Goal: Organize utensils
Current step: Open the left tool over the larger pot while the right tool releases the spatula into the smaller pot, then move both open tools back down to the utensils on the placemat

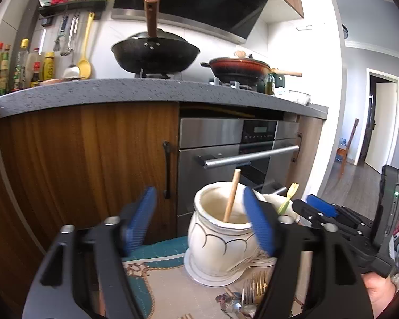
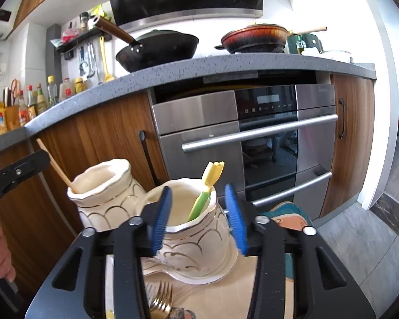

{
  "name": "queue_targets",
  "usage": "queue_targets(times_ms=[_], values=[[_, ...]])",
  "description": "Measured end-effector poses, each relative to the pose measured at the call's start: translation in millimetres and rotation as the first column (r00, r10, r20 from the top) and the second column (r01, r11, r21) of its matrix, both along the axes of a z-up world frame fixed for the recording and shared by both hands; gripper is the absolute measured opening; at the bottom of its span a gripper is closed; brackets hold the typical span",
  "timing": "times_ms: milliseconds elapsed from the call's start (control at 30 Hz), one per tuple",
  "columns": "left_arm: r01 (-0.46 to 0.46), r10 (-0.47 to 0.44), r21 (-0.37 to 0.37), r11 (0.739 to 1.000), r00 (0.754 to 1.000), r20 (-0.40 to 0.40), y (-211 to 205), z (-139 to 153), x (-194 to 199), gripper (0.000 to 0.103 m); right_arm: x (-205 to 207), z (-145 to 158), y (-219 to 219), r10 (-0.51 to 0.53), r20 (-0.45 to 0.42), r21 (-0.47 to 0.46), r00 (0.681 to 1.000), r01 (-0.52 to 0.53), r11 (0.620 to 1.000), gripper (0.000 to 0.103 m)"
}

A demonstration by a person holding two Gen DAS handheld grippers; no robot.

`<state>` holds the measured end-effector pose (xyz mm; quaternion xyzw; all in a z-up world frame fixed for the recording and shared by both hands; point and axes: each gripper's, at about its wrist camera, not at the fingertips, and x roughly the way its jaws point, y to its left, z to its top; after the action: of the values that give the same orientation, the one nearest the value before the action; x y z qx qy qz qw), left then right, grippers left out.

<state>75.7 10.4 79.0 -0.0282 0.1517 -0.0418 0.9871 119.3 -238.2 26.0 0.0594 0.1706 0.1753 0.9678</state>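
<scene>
Kitchen backdrop: oven (image 2: pixel 252 138), wok (image 1: pixel 155 53) on counter. Patterned mat (image 1: pixel 157 281) carried two cream ceramic jars. Left tool (image 1: pixel 199 220) released, beside left jar (image 1: pixel 220 242) holding wooden chopstick (image 1: pixel 232 195). Right tool (image 2: pixel 199 218) released, straddling right jar (image 2: pixel 196 236) holding yellow-green utensil (image 2: pixel 206 188). Gold forks (image 2: pixel 161 299) lay on mat, near jars.

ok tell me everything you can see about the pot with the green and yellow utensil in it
The right-hand pot is a cream, glazed, ceramic-looking vase with a wavy rim and thin gold scallop lines. It stands upright on a shared cream base beside its twin, which holds a wooden stick. Inside leans one green-handled utensil with a yellow tulip-shaped tip. The open right gripper straddles the pot; whether it touches the pot is unclear. Gold forks lie in front.
</scene>
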Motion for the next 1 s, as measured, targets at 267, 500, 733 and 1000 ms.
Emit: queue_targets(times_ms=[267, 500, 733, 1000], values=[[-0.045, 0.044, -0.035, 0.998, 0.999, -0.009, 16.4, -0.9, -26.2, 0.097, -35.8, 9.6, -7.6, -0.026, 0.055, 0.025, 0.998, 0.025, 0.999, 0.096], [-0.104, 0.104, 0.035, 0.994, 0.994, -0.015, 17.3, -18.0, -57.9, 0.097, -65.0, 4.9, -15.6, -0.079, 0.074, -0.013, 0.994, 0.081, 0.997, 0.098], [-0.048, 0.049, 0.016, 0.999, 0.995, -0.087, 21.0, -40.8, -80.3, 0.097, -86.2, -11.8, -19.0, -0.068, 0.018, -0.065, 0.998, 0.069, 0.995, 0.098], [-0.042, 0.061, 0.073, 0.996, 0.958, -0.28, 22.6, -81.0, -83.9, 0.097, -84.2, -26.8, -20.4, -0.034, -0.092, -0.066, 0.995, 0.028, 0.997, 0.098]])
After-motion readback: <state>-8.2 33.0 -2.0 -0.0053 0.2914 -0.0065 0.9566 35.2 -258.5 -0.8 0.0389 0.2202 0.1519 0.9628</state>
